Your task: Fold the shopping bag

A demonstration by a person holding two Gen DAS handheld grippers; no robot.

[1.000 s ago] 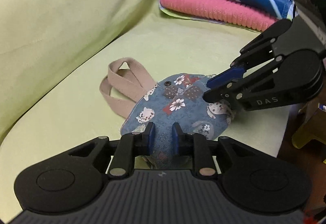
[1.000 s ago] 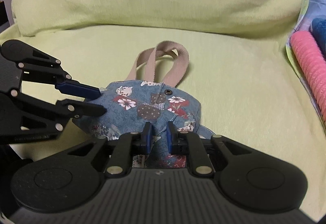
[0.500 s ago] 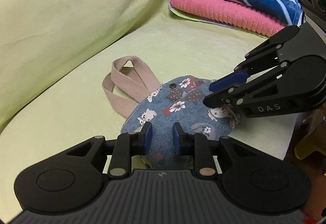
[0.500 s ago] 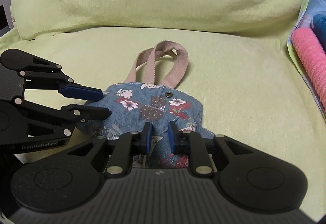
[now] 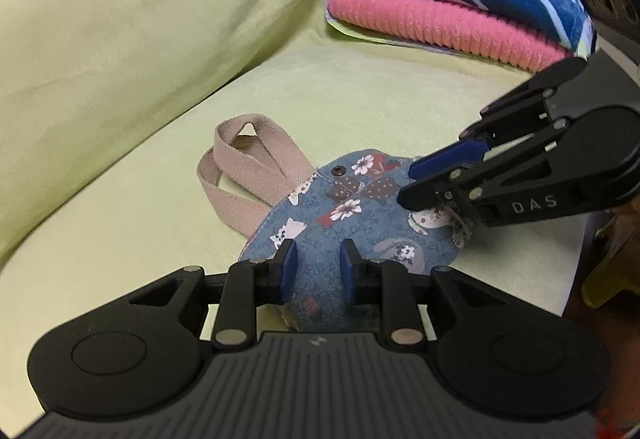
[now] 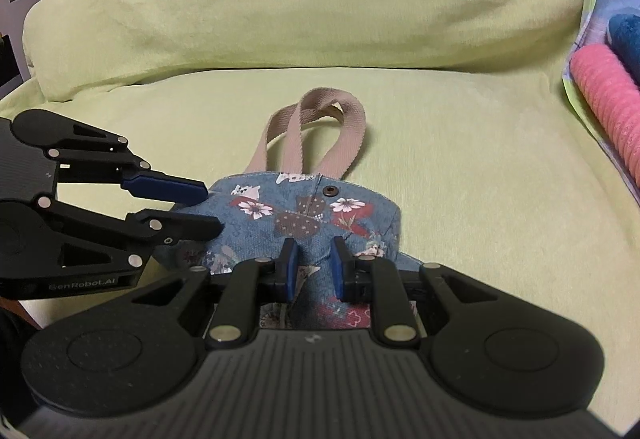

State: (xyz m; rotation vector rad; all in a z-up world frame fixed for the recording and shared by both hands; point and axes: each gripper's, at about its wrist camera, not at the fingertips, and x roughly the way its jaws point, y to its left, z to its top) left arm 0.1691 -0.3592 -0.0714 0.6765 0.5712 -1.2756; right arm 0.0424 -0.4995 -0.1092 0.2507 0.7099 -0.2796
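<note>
Soft even indoor light, faint shadows, sharp centres, fisheye bending at the edges (dark vignetted corners)

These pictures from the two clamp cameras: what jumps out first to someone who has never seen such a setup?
A small blue patchwork shopping bag with beige handles lies mid-seat on a lime-green sofa. Two black grippers pinch it: the left gripper holds its near edge, the right gripper its other side. Folded pink and navy blankets are stacked at the seat's far end.

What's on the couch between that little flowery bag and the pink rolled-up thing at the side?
Nothing: only bare green sofa cover separates the bag from the pink towel. The left wrist view shows it best.
</note>
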